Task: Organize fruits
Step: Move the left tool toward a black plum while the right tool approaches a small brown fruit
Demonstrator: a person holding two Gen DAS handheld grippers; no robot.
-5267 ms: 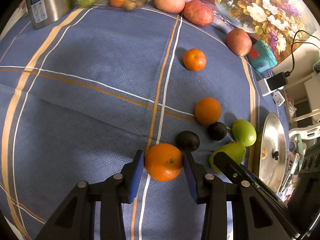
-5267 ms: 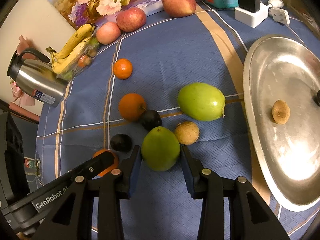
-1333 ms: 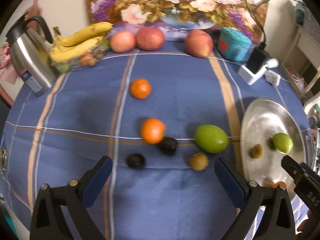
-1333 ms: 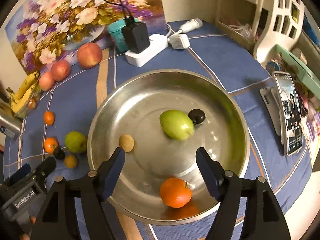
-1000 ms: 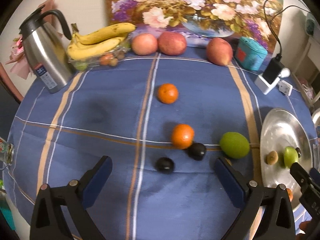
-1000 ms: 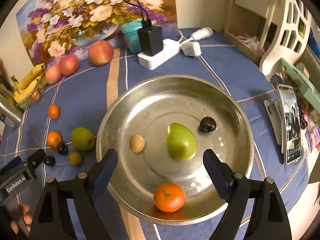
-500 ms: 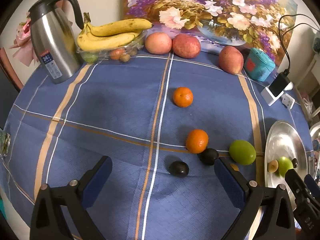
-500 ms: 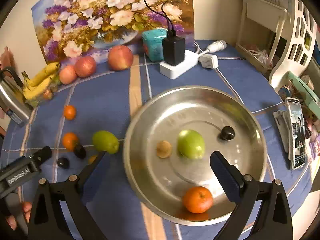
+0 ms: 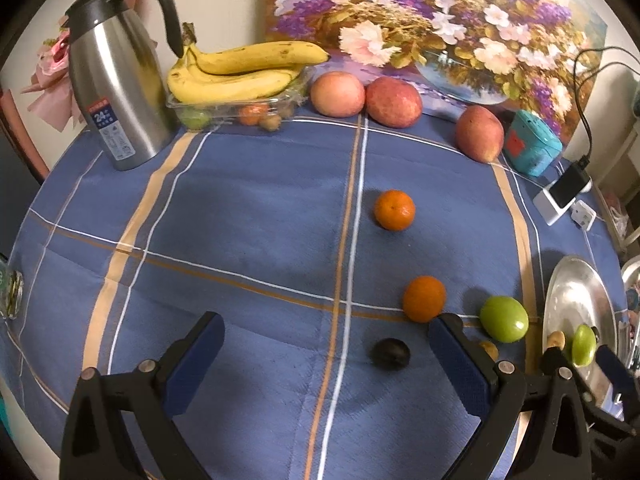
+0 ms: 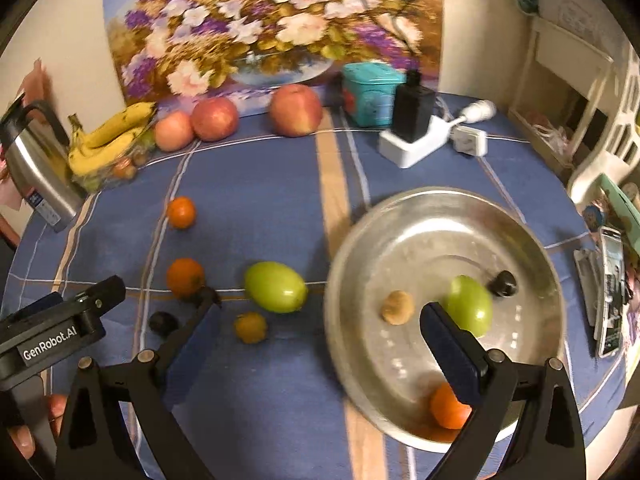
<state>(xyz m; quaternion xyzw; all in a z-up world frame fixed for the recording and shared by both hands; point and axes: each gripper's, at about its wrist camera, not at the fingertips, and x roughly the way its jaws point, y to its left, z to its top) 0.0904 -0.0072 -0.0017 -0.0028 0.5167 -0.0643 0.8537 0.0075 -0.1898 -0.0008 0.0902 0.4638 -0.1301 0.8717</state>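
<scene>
My left gripper point(image 9: 326, 354): fingers spread wide, holding nothing, above the blue tablecloth point(image 9: 248, 216).
My right gripper point(image 10: 320, 334): fingers spread wide, holding nothing, over the near edge of the metal bowl point(image 10: 532, 236).

In the bowl: one green fruit point(image 10: 469, 306), one small brown fruit point(image 10: 397, 307) just beside it, one small dark fruit point(image 10: 503, 283) on its far side, one orange point(image 10: 449, 406) near the front rim, partly behind my right finger.

On the cloth, left of the bowl: one larger green fruit point(image 10: 275, 287); one small yellowish fruit point(image 10: 250, 327) near it; one orange point(image 9: 424, 298); a dark plum point(image 9: 390, 353) between my left fingers' tips; a second orange point(image 9: 394, 210) farther back, well apart from the others. Another dark fruit sits mostly hidden behind my left finger.

Back of the table: three apples point(image 9: 394, 96), bananas point(image 9: 240, 70) on a clear tray, a steel jug point(image 9: 116, 92), a teal tin point(image 9: 532, 148), a charger point(image 10: 414, 120).
</scene>
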